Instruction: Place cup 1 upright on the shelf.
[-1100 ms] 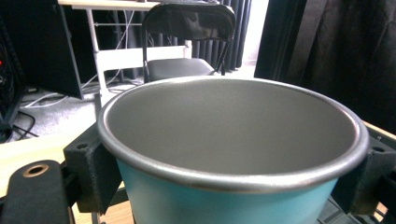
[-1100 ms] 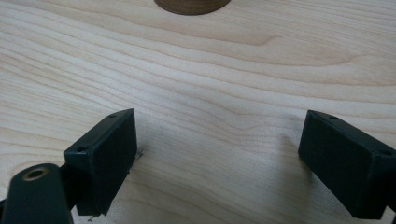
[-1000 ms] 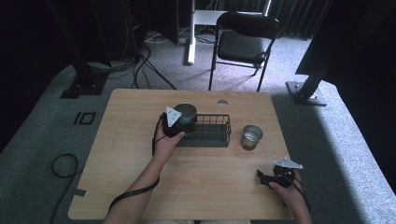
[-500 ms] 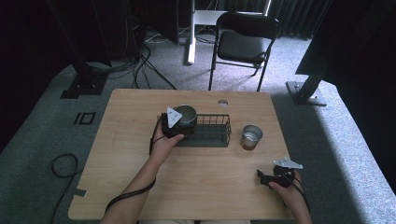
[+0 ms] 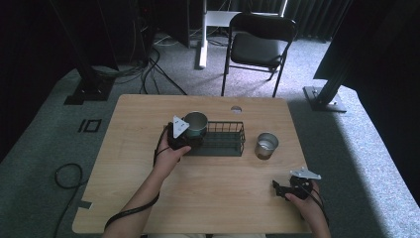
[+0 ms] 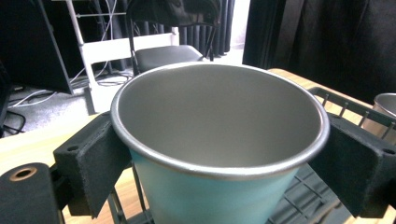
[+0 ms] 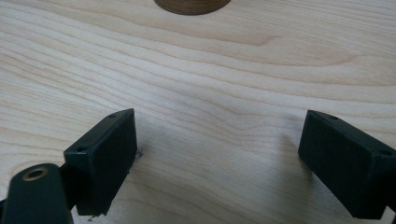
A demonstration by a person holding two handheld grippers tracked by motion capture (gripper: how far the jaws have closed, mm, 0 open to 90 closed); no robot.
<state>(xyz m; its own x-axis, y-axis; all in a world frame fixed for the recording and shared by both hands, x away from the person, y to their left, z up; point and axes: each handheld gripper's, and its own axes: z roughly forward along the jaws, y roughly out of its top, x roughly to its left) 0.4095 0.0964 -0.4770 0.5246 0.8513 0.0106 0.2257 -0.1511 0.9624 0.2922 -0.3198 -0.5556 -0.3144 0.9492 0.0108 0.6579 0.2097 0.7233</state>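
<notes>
The teal cup's (image 6: 219,154) base is running off the bottom edge of the left gripper view, and it is hiding most of the wire basket (image 6: 345,109).

We are seeing the left gripper (image 5: 184,130) holding a teal cup (image 5: 196,124) over the left end of the wire basket (image 5: 223,140), while the right gripper (image 5: 292,187) is resting on the bench (image 5: 208,183), well apart from the steel cup (image 5: 266,145).

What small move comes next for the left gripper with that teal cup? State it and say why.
Probably lower the teal cup into the wire basket and then open. The left gripper clamps it over the basket's left end, with mesh showing just beneath it.
</notes>
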